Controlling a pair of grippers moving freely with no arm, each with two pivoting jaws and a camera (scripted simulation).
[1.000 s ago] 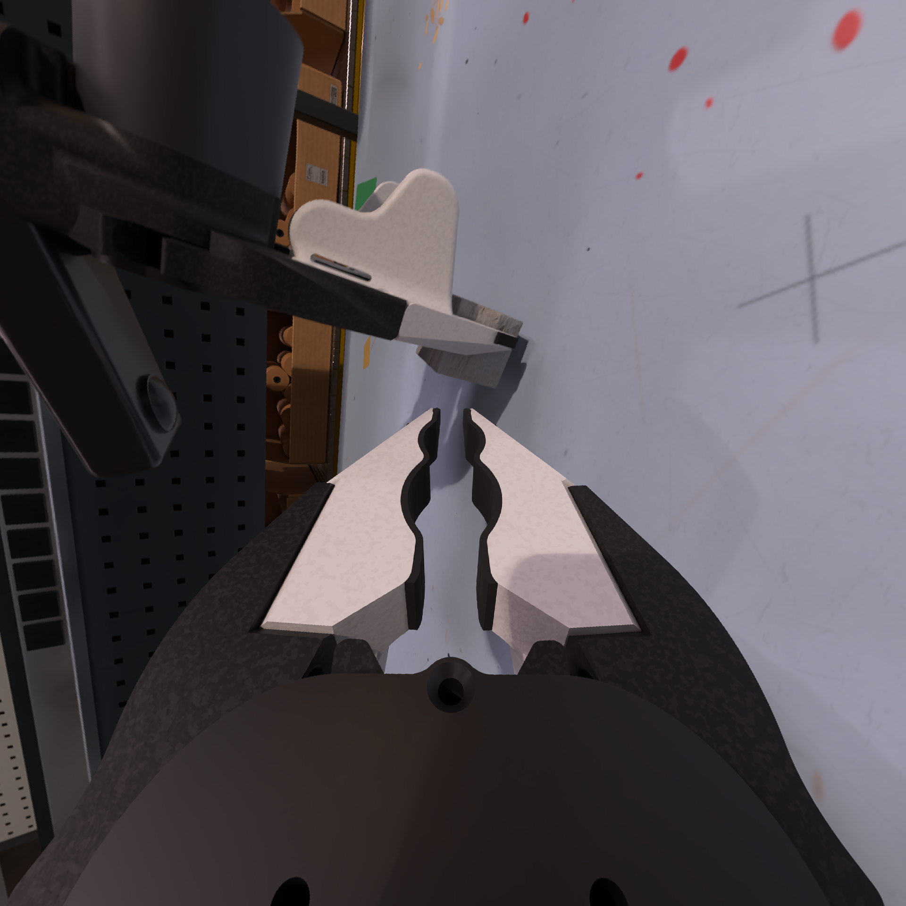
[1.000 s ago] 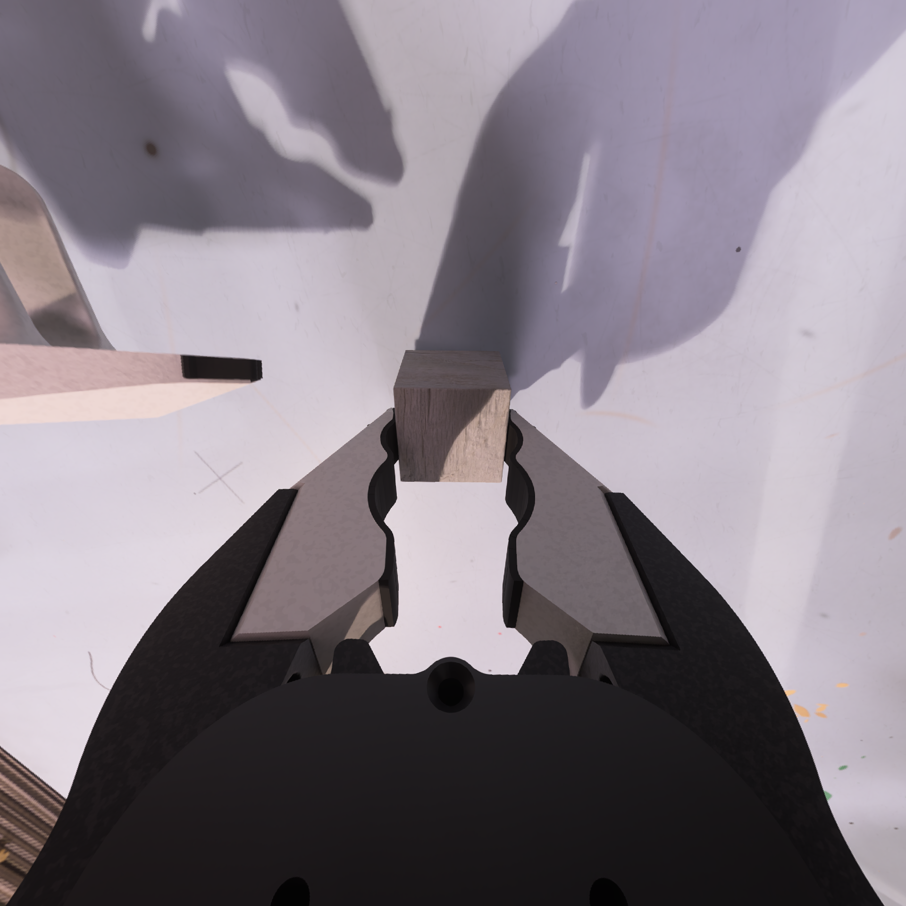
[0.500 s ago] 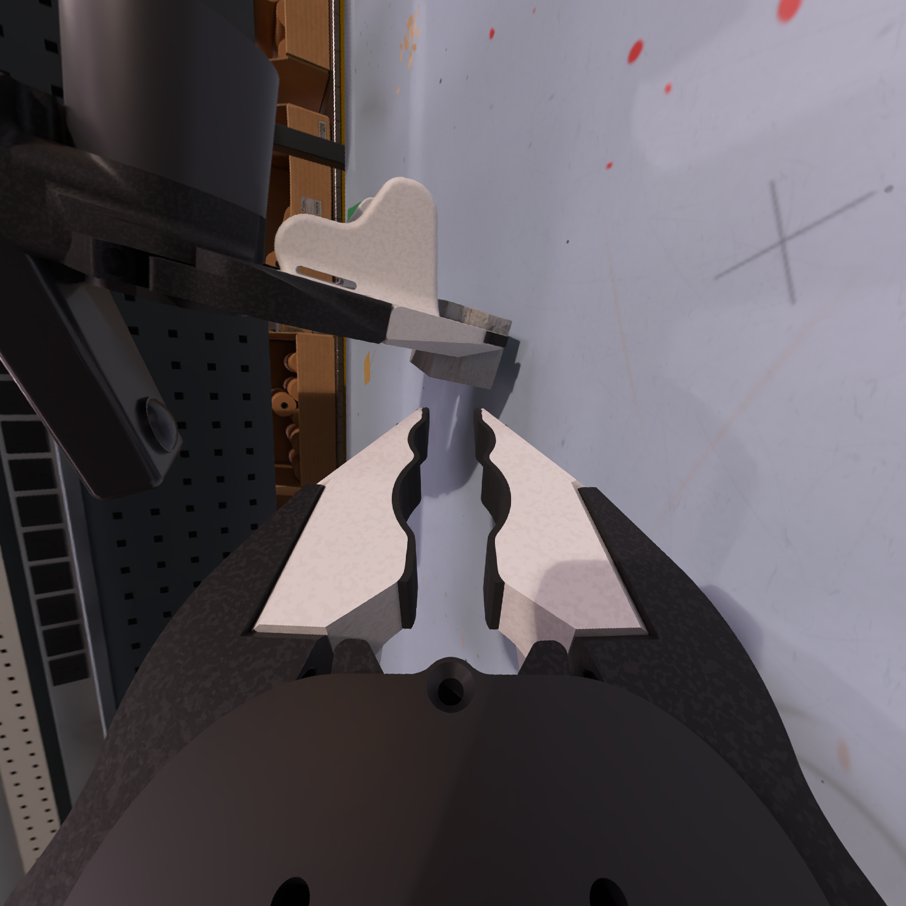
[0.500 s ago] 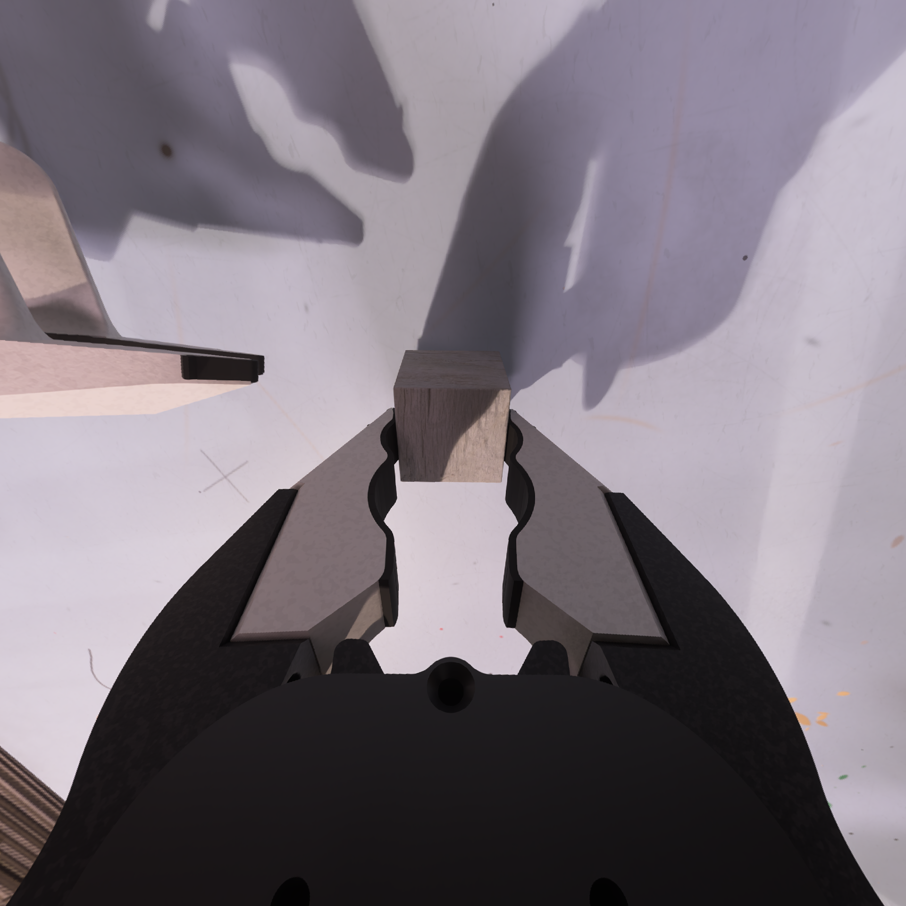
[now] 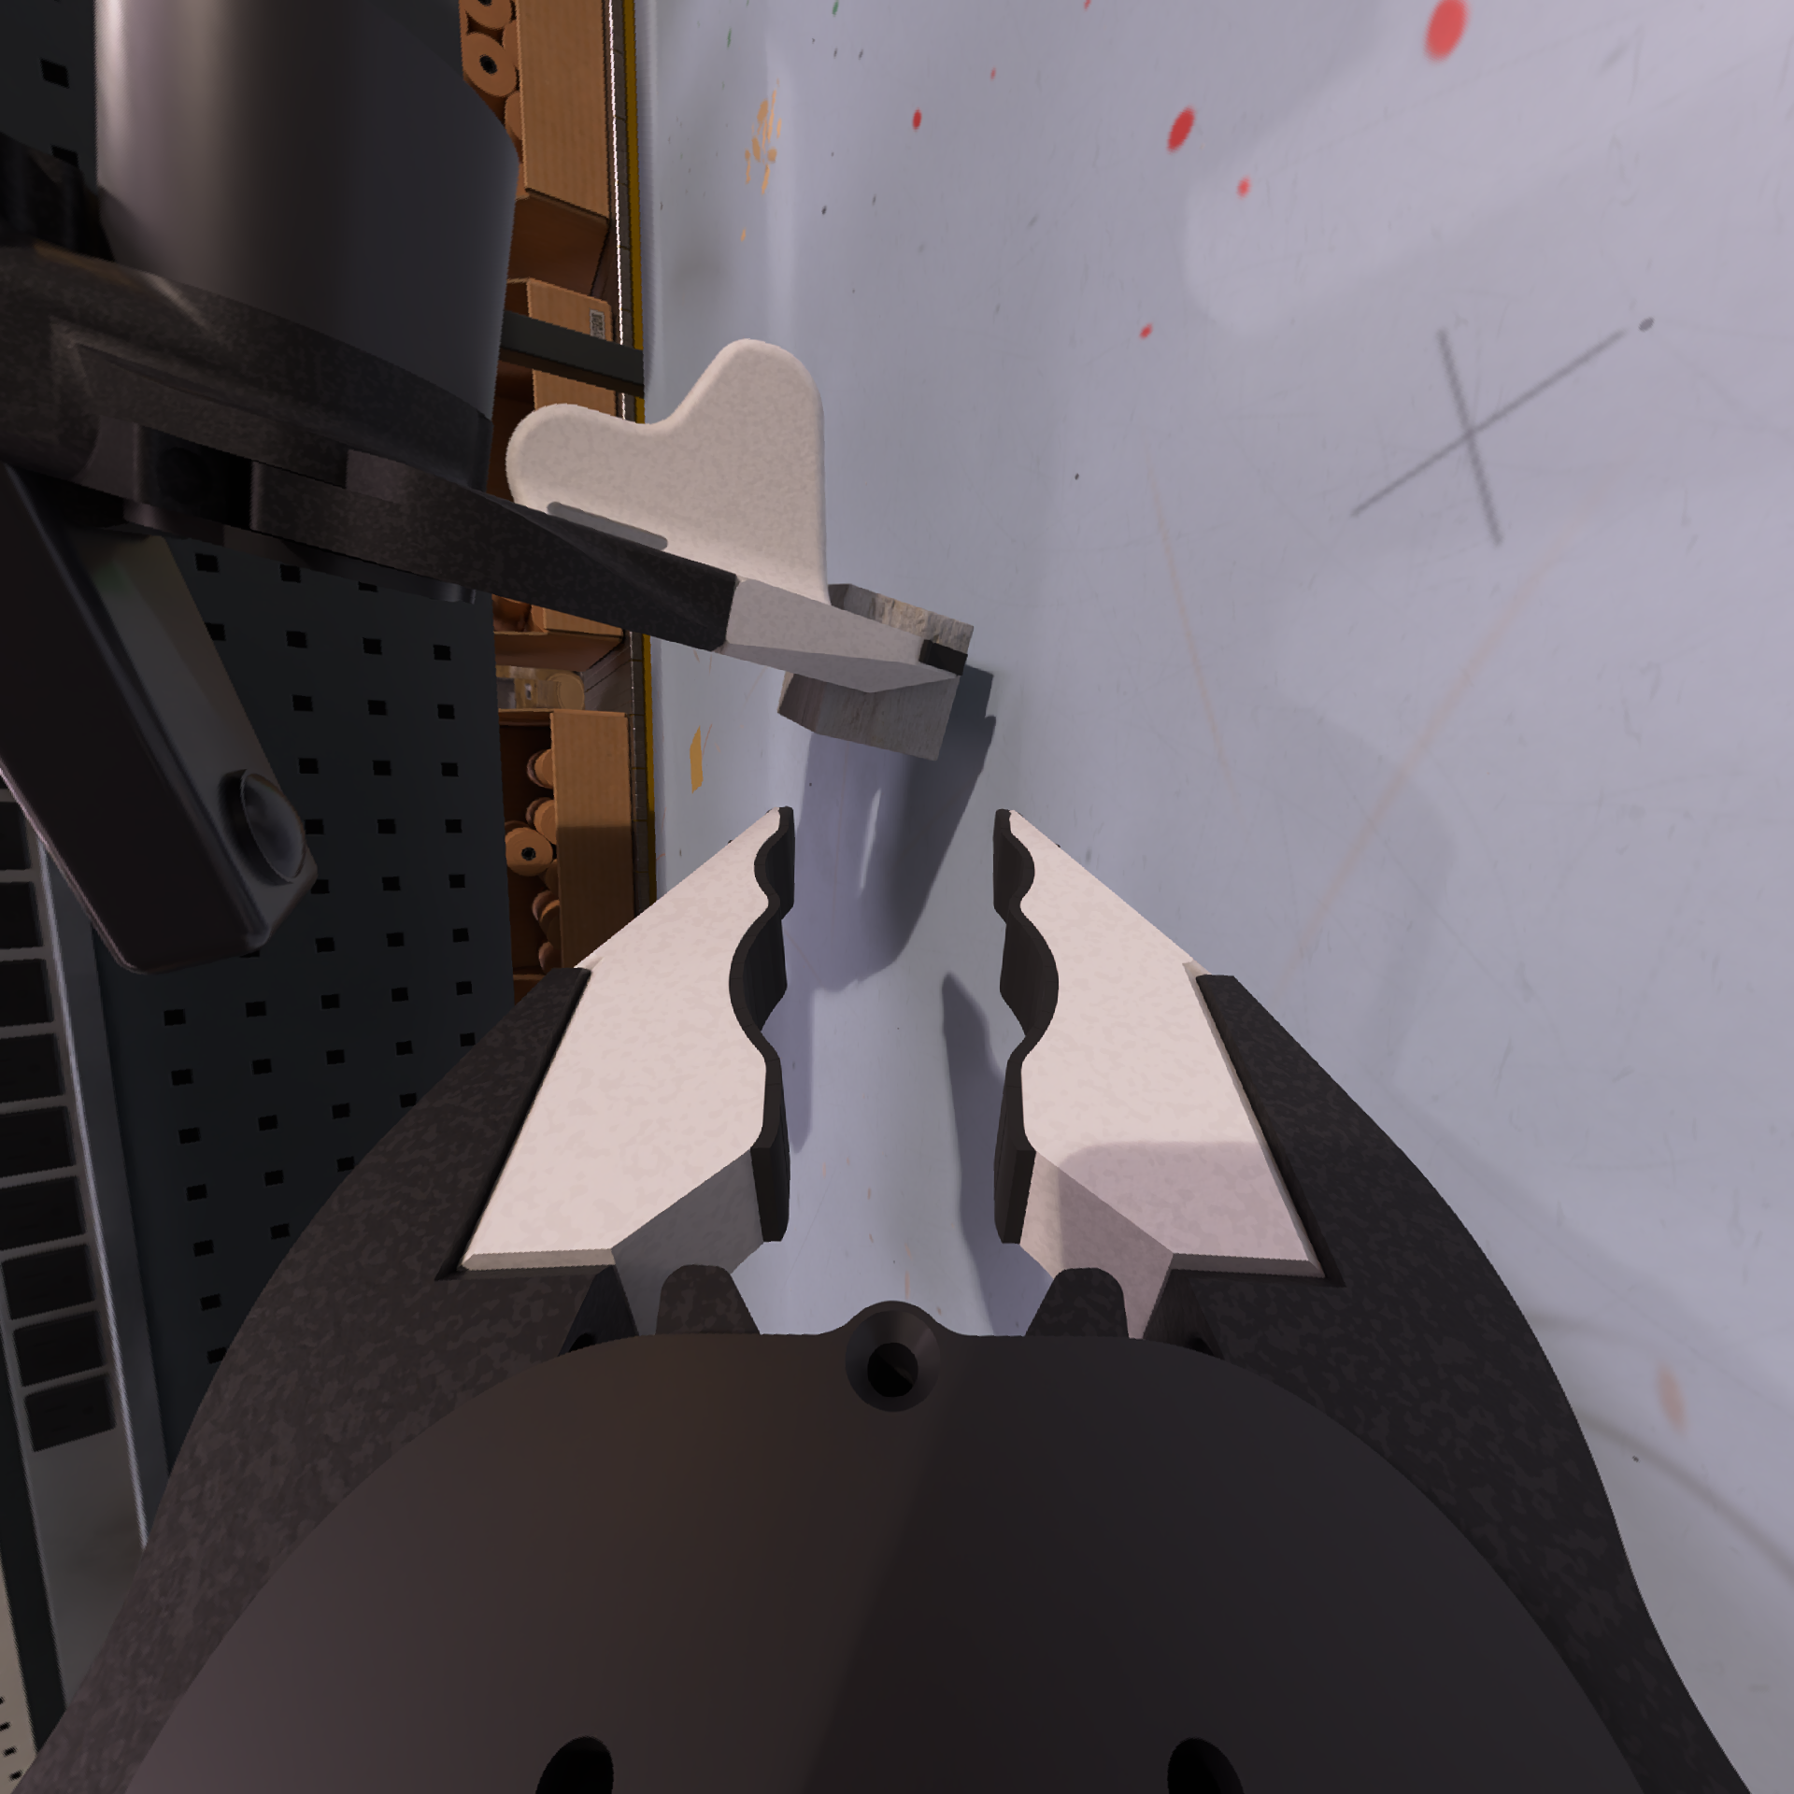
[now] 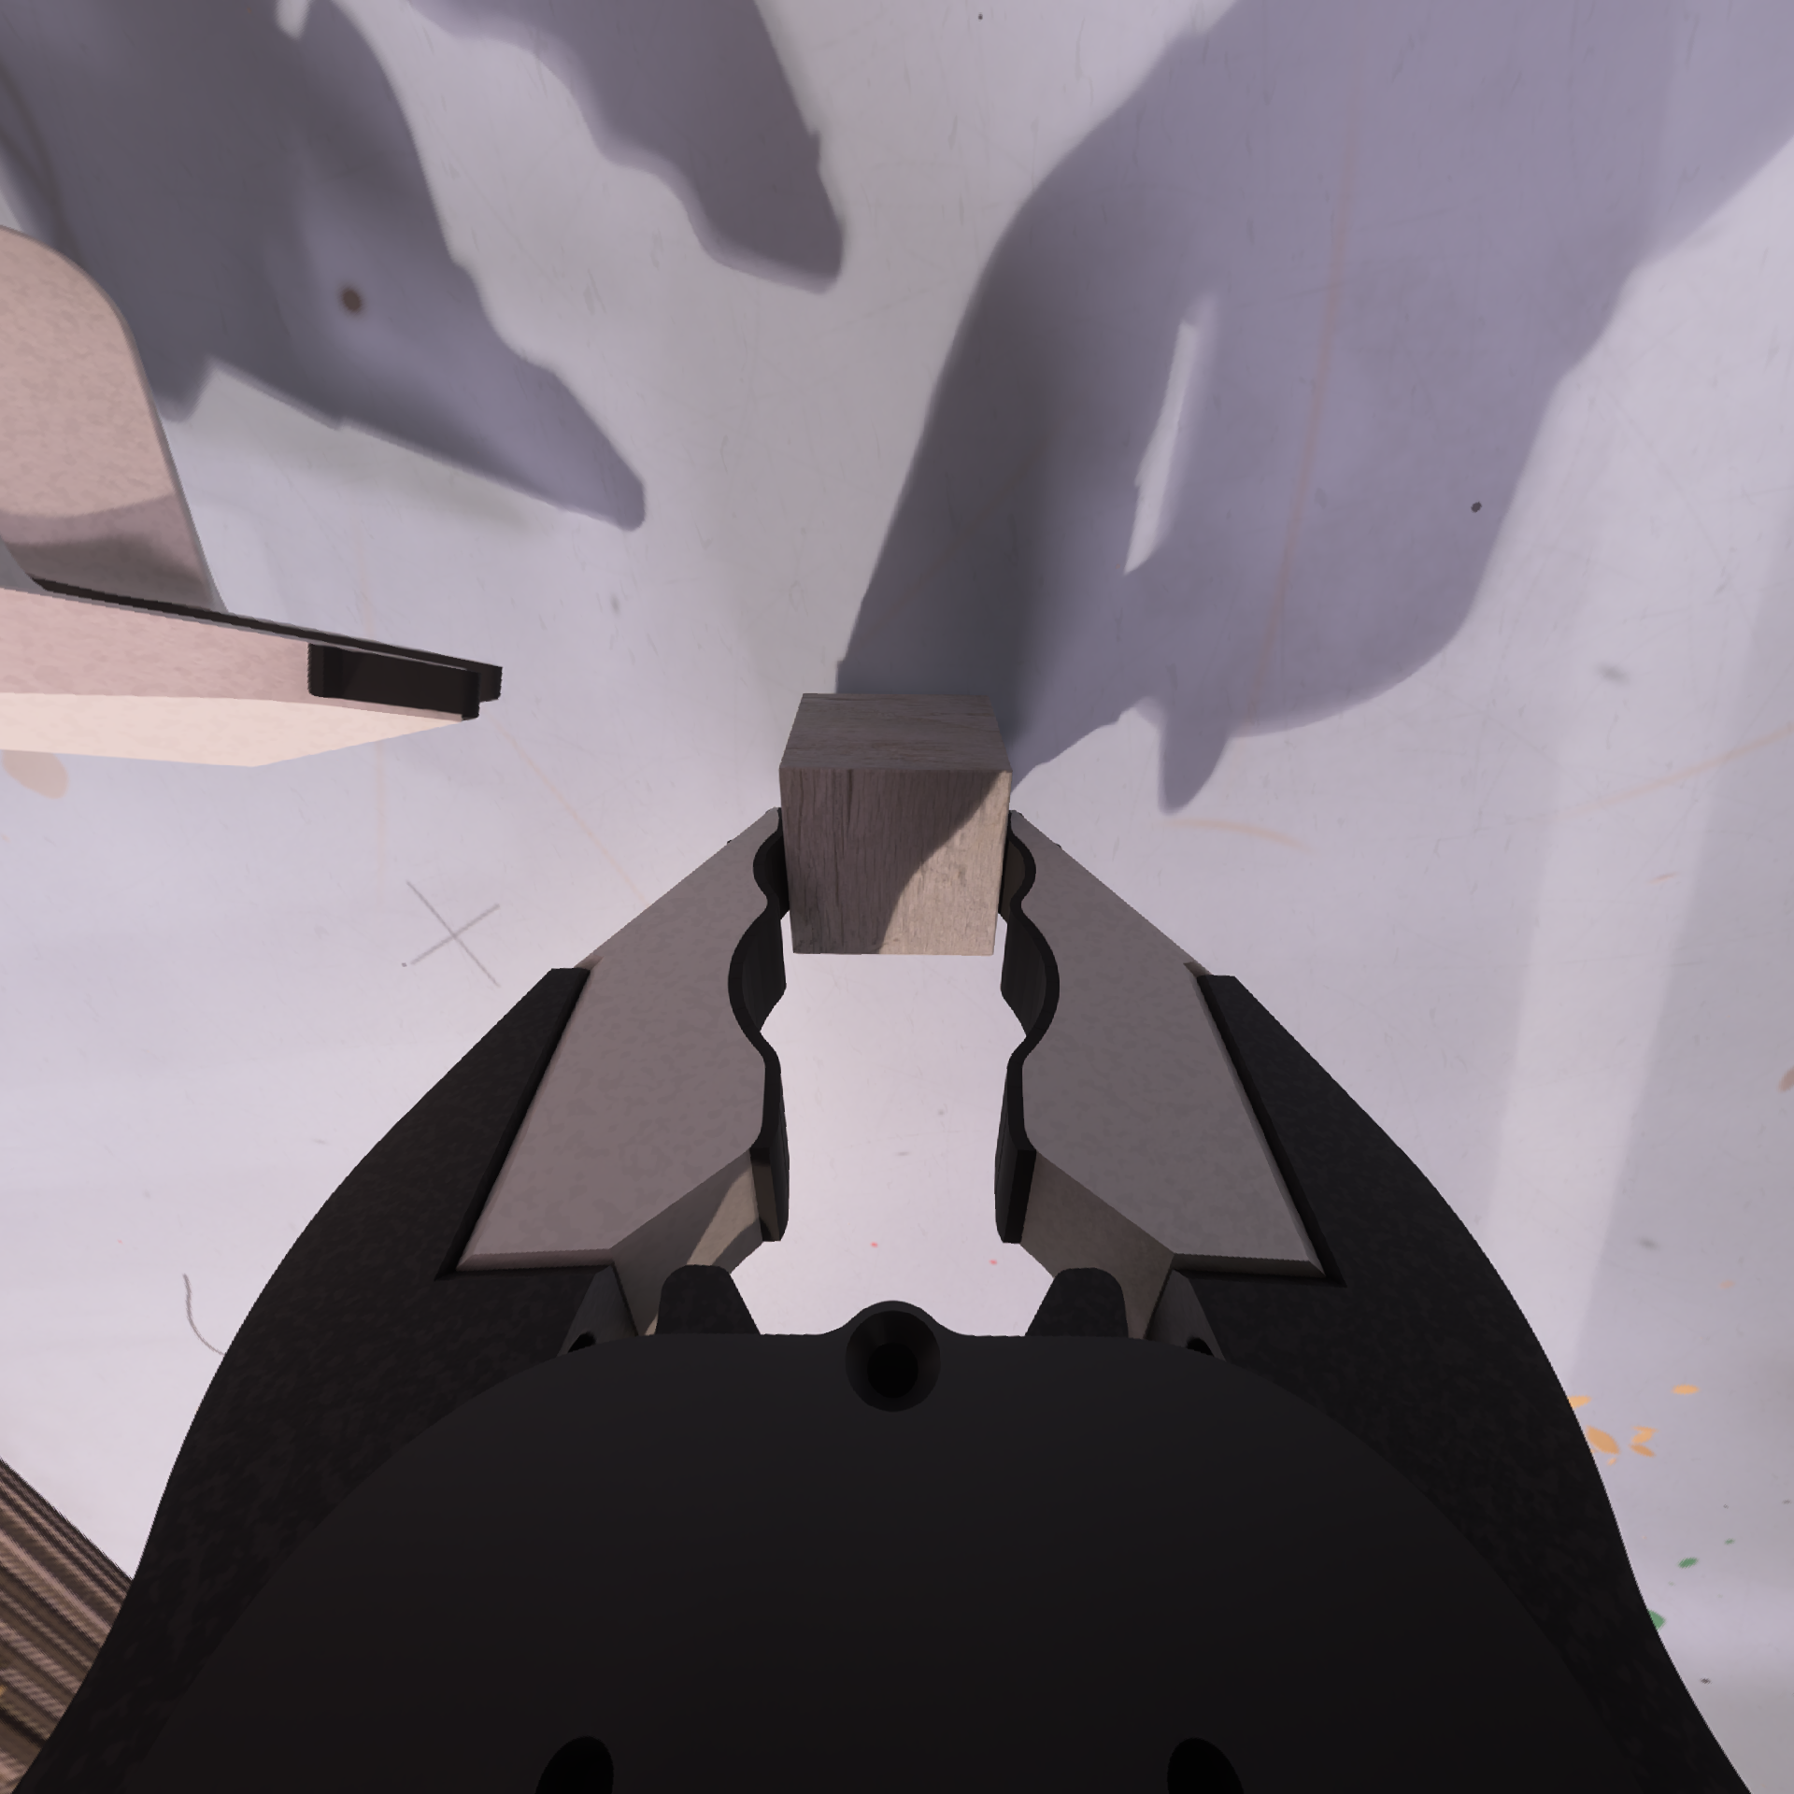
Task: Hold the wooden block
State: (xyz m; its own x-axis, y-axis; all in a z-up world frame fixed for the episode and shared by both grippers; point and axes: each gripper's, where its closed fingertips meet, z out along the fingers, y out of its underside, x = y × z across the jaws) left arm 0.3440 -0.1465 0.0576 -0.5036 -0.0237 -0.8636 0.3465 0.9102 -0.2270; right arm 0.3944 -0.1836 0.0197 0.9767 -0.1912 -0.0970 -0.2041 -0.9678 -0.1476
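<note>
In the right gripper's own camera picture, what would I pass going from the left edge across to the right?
The left gripper's pale finger → pencilled cross on the table → wooden block pinched in the right gripper → orange flecks.

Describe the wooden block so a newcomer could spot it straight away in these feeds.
Start from the pale, paint-speckled table that fills the right wrist view. At its middle, the right gripper is shut on the wooden block at its fingertips. It is a small grey-brown cube with visible grain, the only wooden thing between the fingers; the left gripper is open and empty.

Wooden block [image 6: 893,845] between right tool [image 6: 893,825] fingertips
</note>
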